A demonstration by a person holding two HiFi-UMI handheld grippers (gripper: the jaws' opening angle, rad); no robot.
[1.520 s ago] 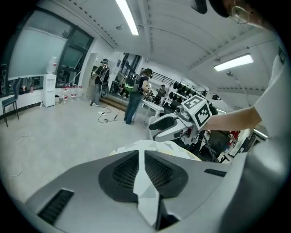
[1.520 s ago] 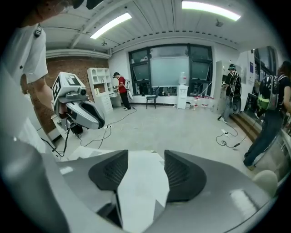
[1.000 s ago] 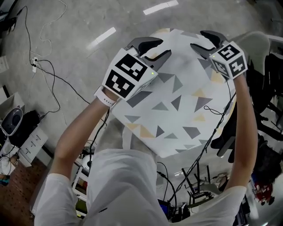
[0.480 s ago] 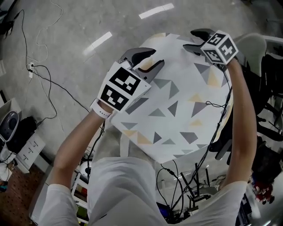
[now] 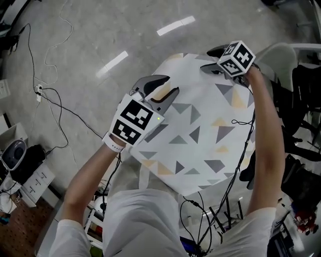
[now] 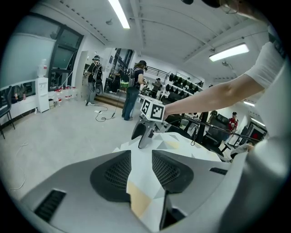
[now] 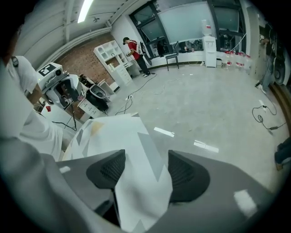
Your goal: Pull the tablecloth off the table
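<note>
Nothing pulled off yet: the tablecloth (image 5: 200, 118) lies spread, left fingers (image 5: 154, 80) pinching its edge, right fingers (image 5: 215, 50) just opened wide around a corner.

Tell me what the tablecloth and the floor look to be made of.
Tablecloth: thin, matte sheet, white with grey and tan triangles; it folds in sharp creases, so coated fabric or paper-like plastic, hard to say. Floor: grey, smooth, glossy, mirroring the ceiling lights; probably polished concrete or a sealed coating.

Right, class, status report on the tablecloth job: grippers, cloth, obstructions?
Left gripper shut on tablecloth edge. Right gripper jaws just been opening, tablecloth corner between them, unclamped. Tablecloth spread flat. Black cable crosses its right edge.
</note>
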